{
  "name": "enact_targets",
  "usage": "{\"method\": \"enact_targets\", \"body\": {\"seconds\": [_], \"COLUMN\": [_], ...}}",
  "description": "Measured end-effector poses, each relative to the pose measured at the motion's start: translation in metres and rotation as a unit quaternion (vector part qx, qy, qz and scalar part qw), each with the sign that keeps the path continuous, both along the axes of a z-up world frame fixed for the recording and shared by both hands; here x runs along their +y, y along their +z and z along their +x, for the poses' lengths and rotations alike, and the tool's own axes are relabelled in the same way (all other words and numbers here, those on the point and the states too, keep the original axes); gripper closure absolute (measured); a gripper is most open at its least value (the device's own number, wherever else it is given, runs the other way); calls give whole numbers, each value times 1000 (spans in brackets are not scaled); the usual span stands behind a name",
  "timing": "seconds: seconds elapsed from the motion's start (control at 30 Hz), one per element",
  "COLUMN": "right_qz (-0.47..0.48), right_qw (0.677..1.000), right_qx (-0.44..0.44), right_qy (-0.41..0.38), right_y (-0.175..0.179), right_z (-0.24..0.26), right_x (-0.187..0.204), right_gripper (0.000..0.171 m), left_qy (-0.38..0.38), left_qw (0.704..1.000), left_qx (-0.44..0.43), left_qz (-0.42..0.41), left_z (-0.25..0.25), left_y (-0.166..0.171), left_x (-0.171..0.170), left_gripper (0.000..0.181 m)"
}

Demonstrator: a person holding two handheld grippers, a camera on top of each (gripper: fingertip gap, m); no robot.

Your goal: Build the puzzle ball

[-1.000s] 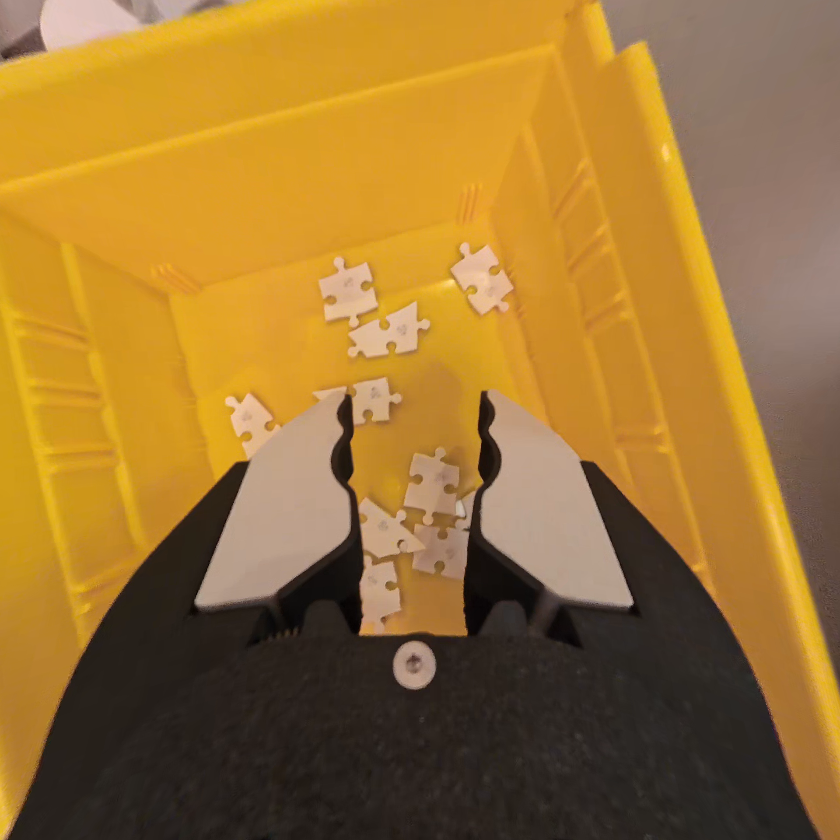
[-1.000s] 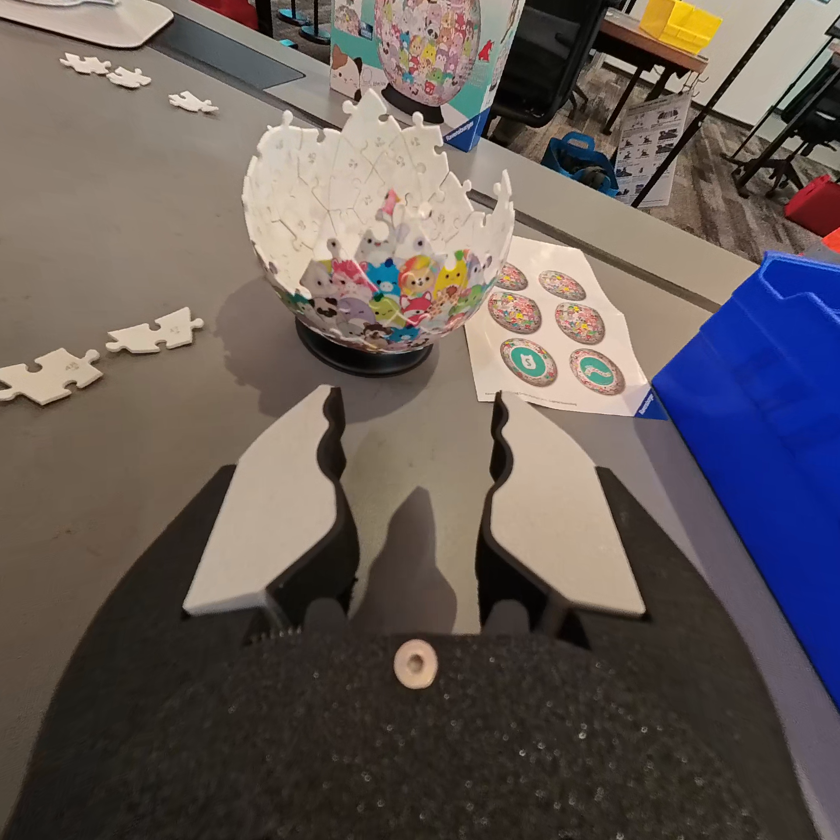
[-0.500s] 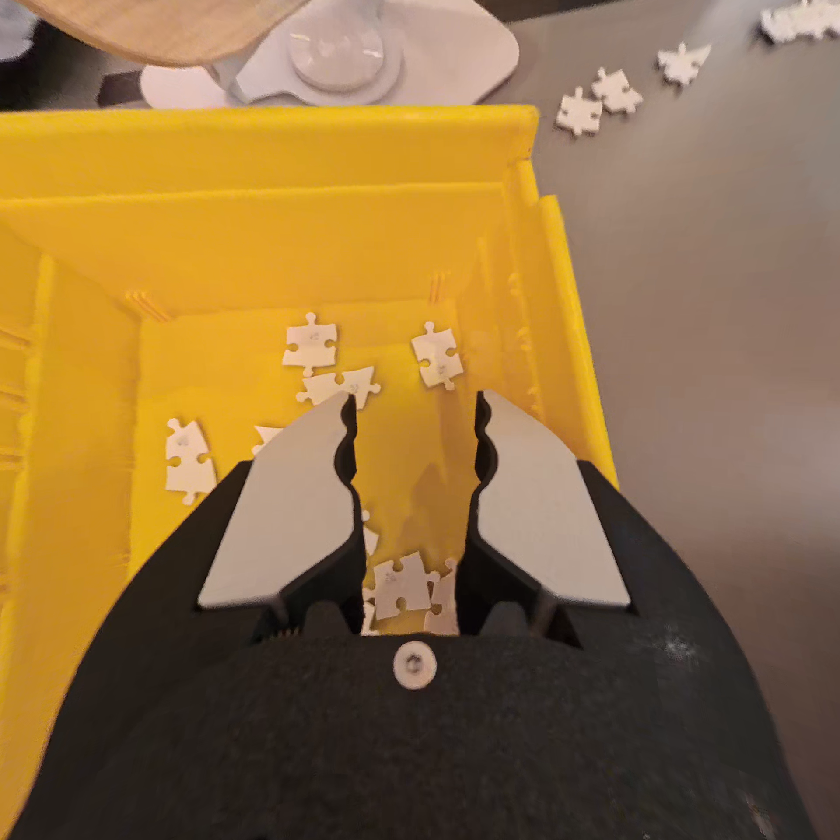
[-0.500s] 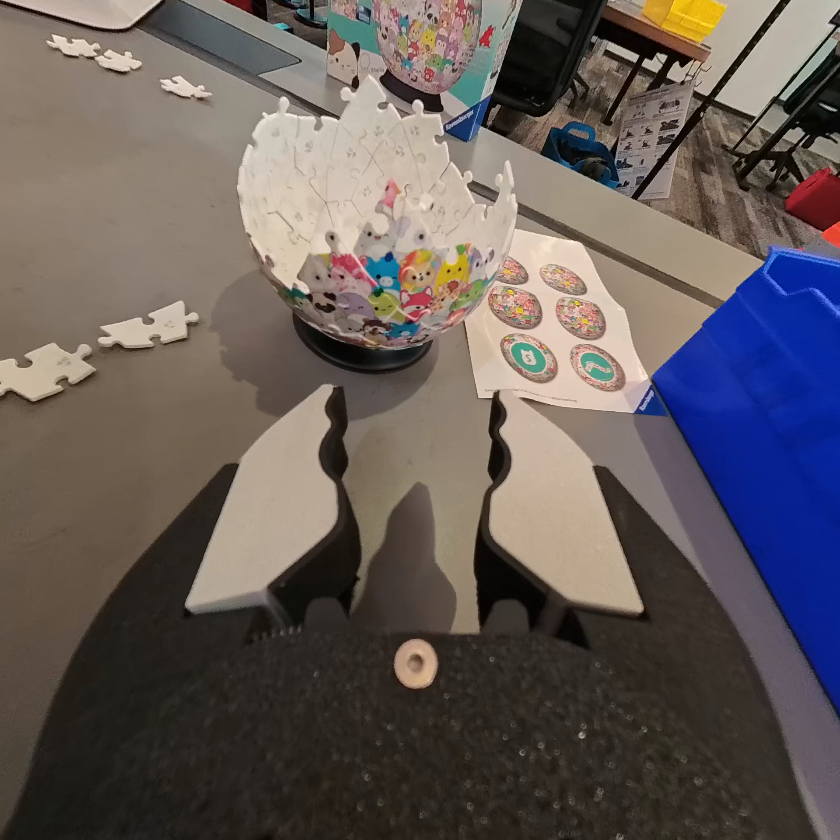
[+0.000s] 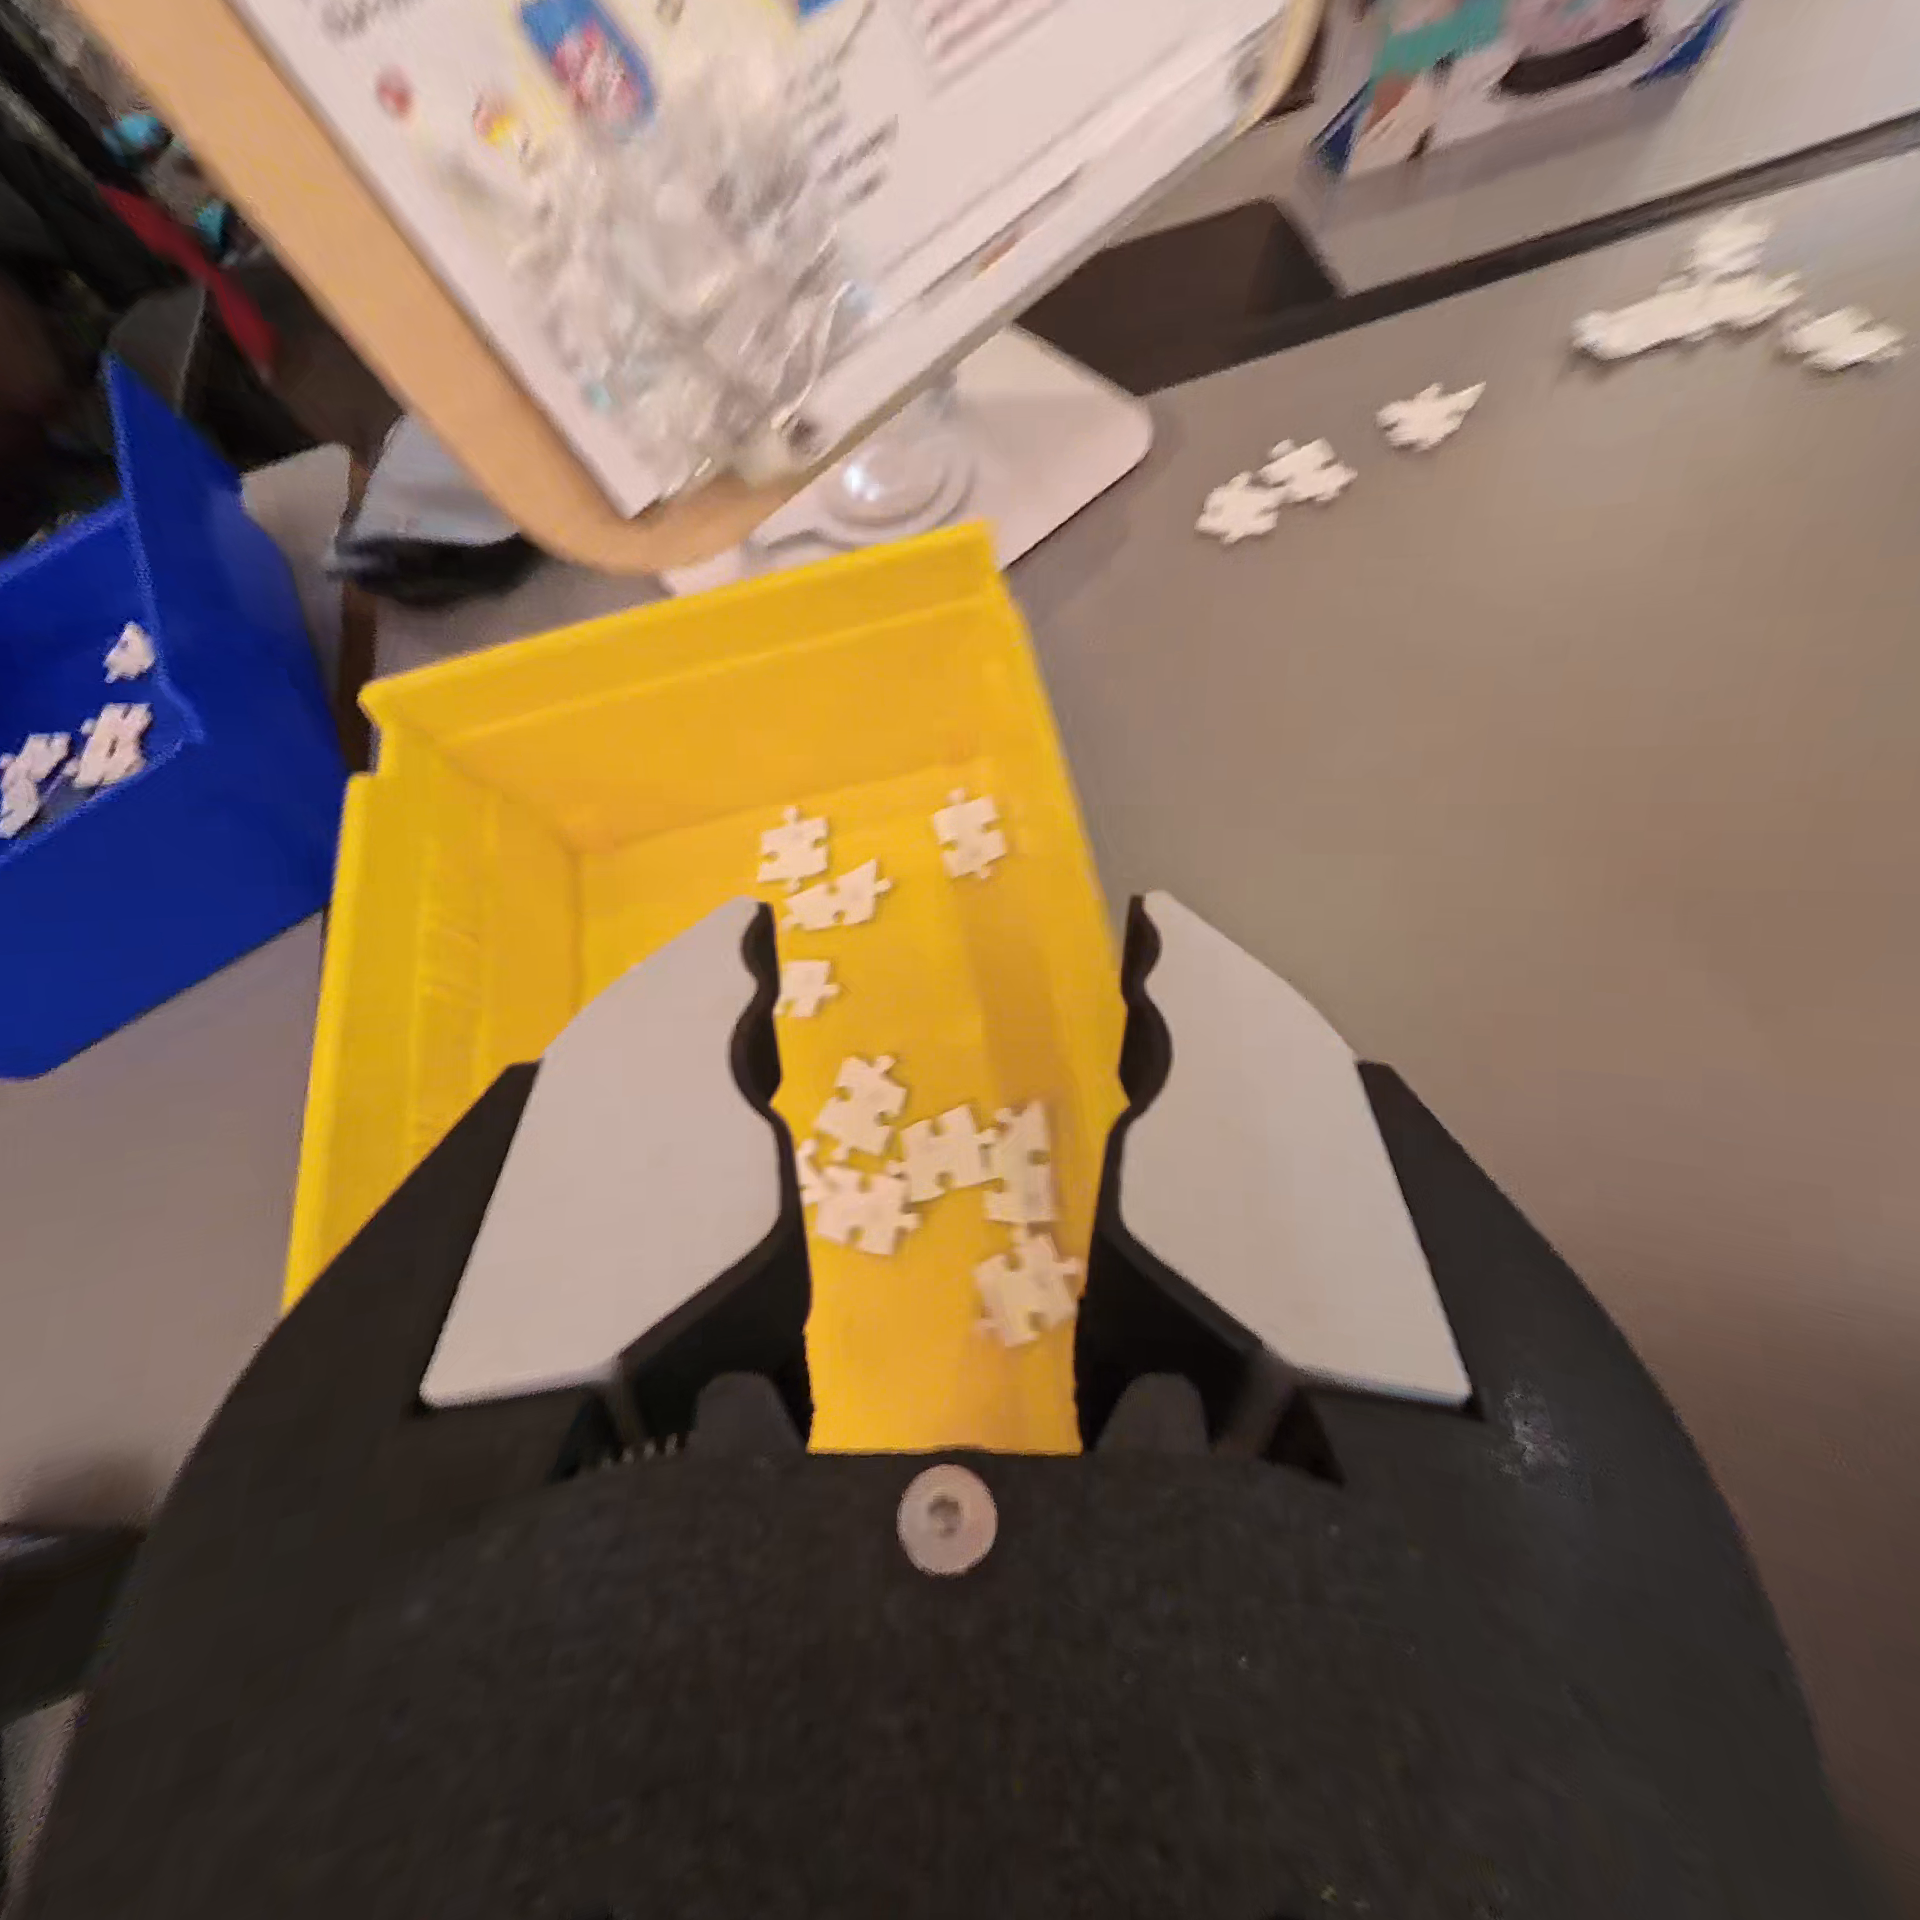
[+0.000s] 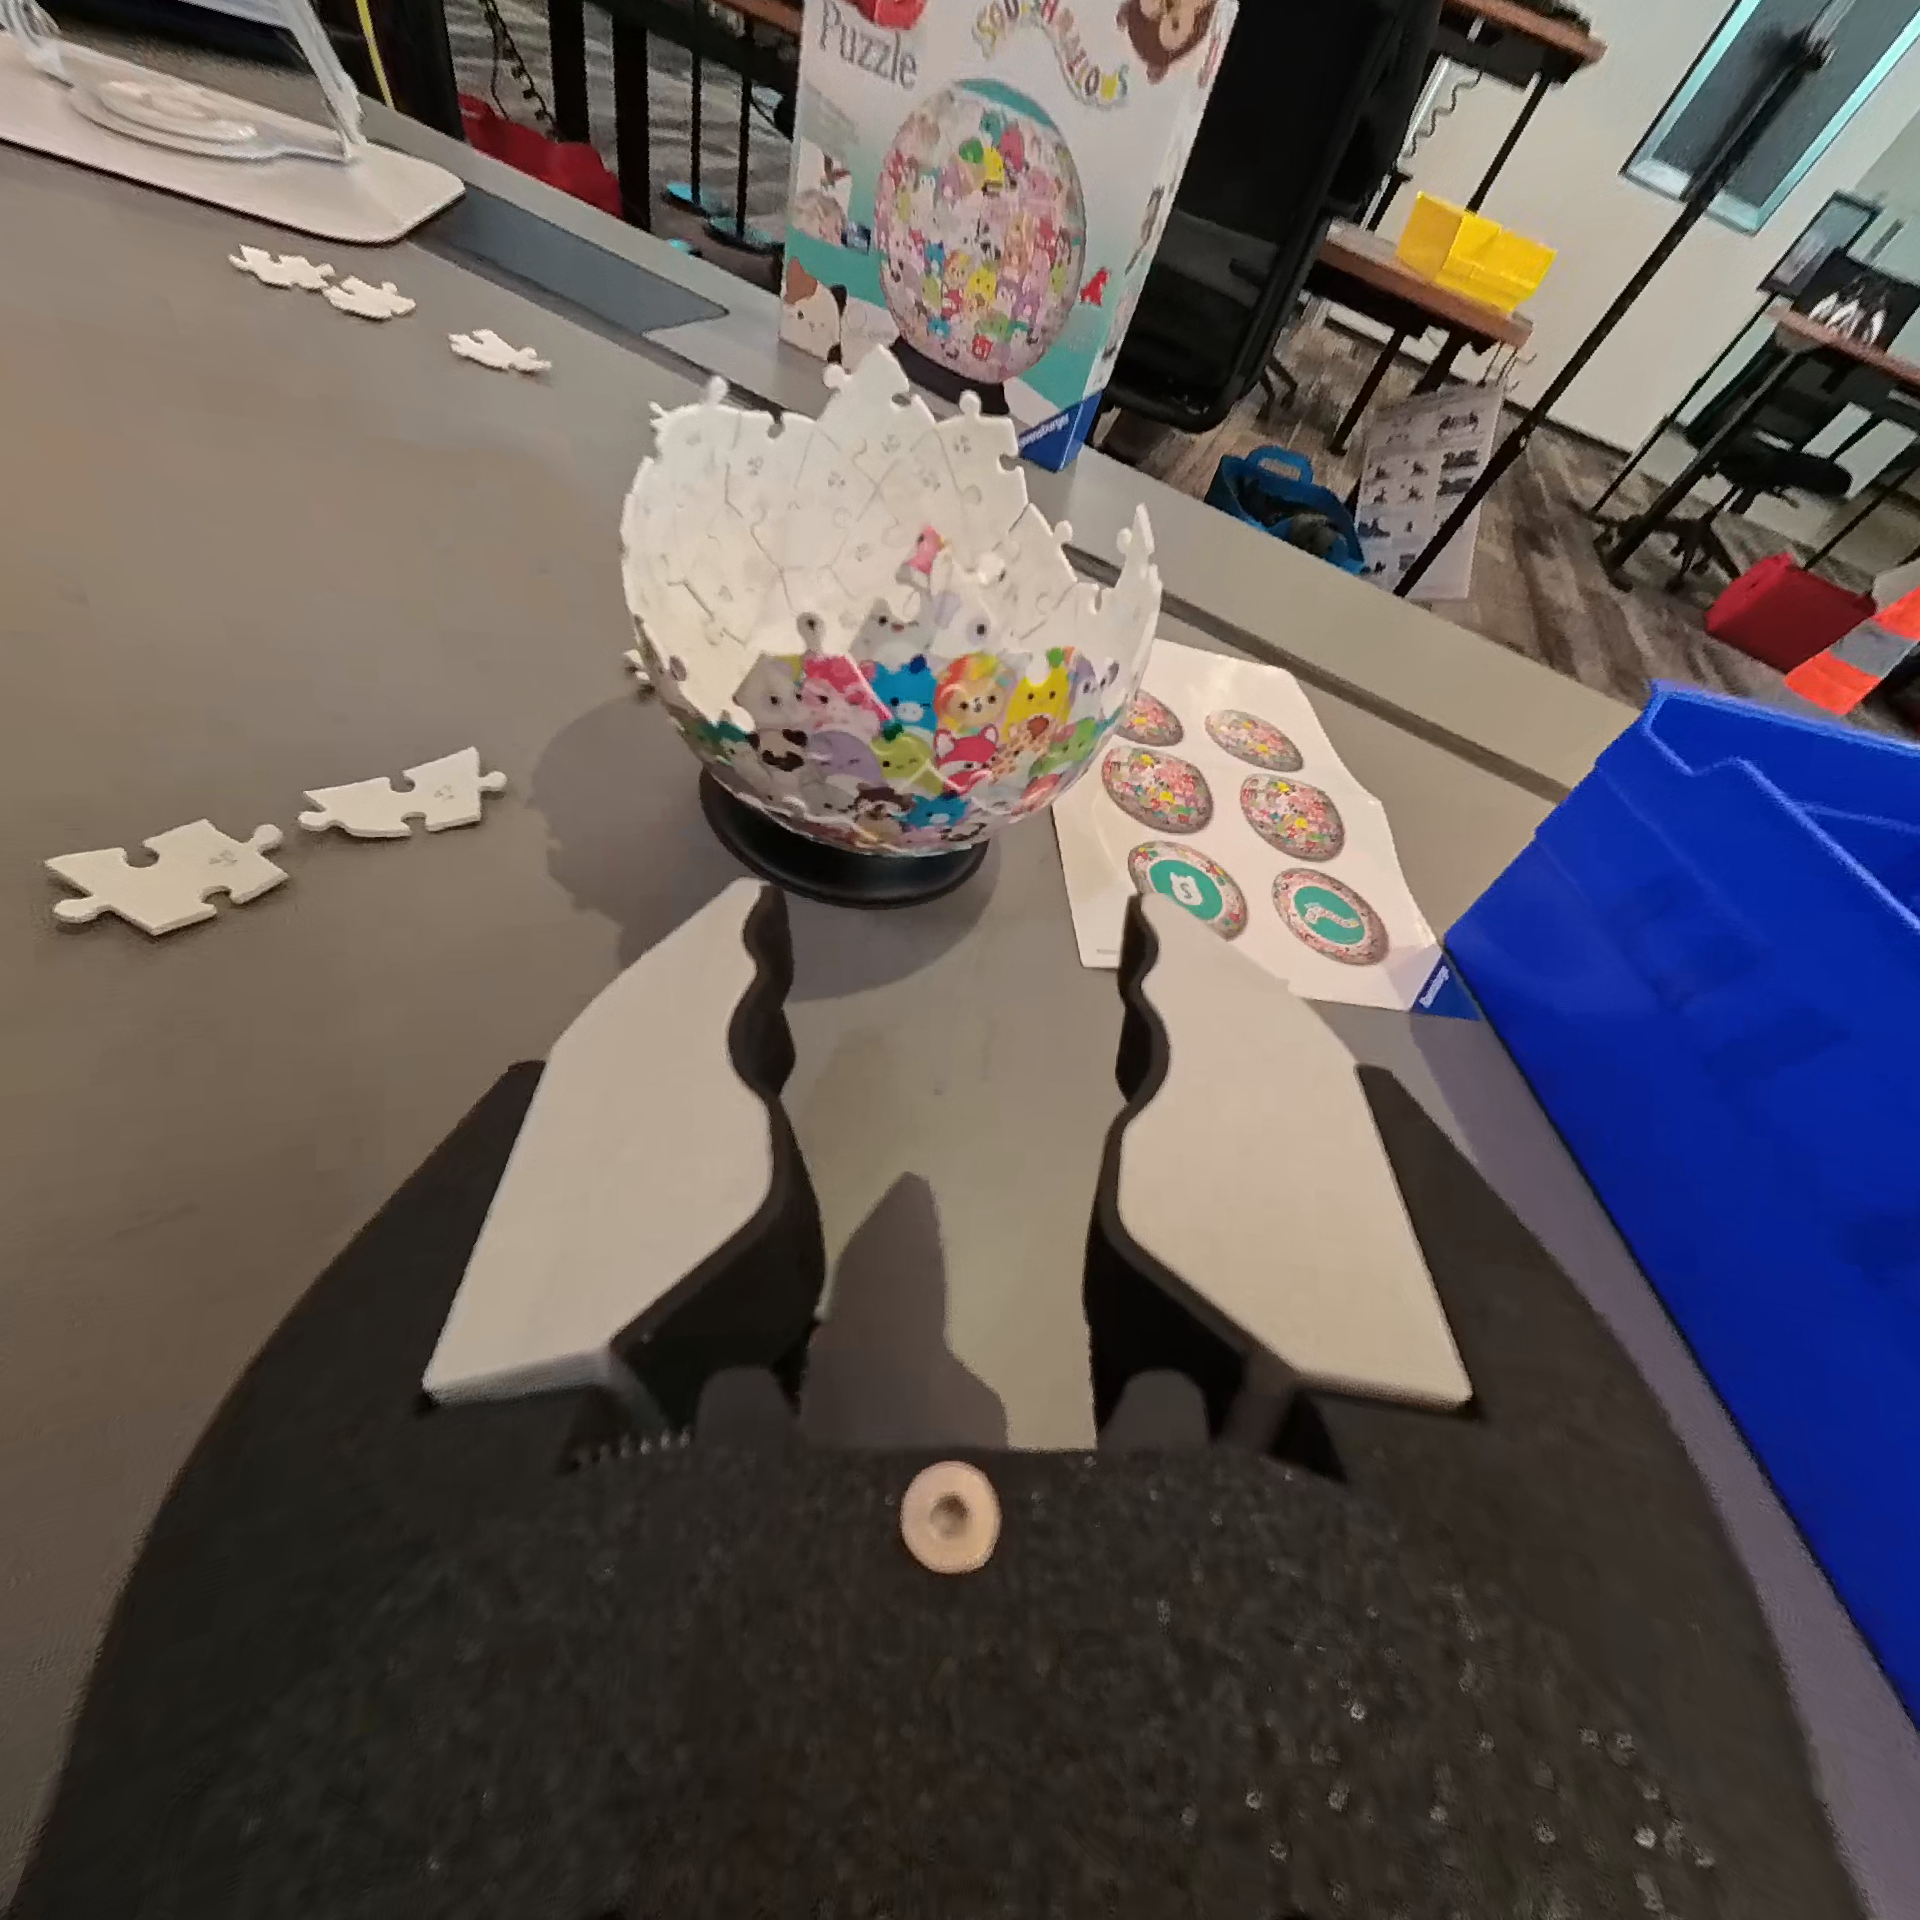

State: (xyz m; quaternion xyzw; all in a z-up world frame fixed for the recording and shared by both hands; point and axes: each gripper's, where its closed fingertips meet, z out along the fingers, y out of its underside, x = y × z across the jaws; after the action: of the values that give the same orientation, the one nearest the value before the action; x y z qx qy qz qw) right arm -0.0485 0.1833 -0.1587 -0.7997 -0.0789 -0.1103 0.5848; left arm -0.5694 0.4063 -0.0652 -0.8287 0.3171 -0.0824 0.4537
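The half-built puzzle ball (image 6: 883, 644) stands on a black ring stand (image 6: 842, 873) on the grey table, its inside white and its outside colourful. My right gripper (image 6: 951, 914) is open and empty, just in front of the stand. My left gripper (image 5: 945, 925) is open and empty above a yellow bin (image 5: 675, 727) that holds several white puzzle pieces (image 5: 935, 1153). Loose white pieces lie on the table in the right wrist view (image 6: 395, 795) and in the left wrist view (image 5: 1278, 488).
A blue bin (image 6: 1714, 1039) stands at the right, another blue bin (image 5: 156, 769) with pieces left of the yellow one. A printed sheet (image 6: 1247, 821) lies beside the ball. The puzzle box (image 6: 987, 187) stands behind it. A tilted board on a white stand (image 5: 935, 457) rises behind the yellow bin. Left tips to right tips: about 60 cm.
My left gripper has pulled back and up out of the yellow bin, empty, so more table and the board show. My right gripper has stayed open and barely moved.
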Motion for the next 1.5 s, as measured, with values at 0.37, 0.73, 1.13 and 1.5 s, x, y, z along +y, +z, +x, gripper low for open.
{"method": "enact_targets", "body": {"seconds": [0.37,0.73,1.13,1.5], "right_qz": [23,52,-27,-206], "right_qw": [998,994,976,927], "right_qx": [-29,54,46,91], "right_qy": [45,77,209,300], "right_y": [6,16,15,-37], "right_z": [-19,-27,-100,-148], "right_x": [-5,-16,-41,-100], "right_gripper": [114,116,116,118], "left_qy": [-214,-335,-334,-356], "left_qw": [943,909,934,928], "left_qx": [-157,-136,-19,-3], "left_qz": [-199,-206,-128,-114], "left_z": [175,289,264,268], "left_y": [-29,-77,-130,-134], "left_x": [-137,-215,-218,-229], "left_gripper": [117,120,121,120]}}
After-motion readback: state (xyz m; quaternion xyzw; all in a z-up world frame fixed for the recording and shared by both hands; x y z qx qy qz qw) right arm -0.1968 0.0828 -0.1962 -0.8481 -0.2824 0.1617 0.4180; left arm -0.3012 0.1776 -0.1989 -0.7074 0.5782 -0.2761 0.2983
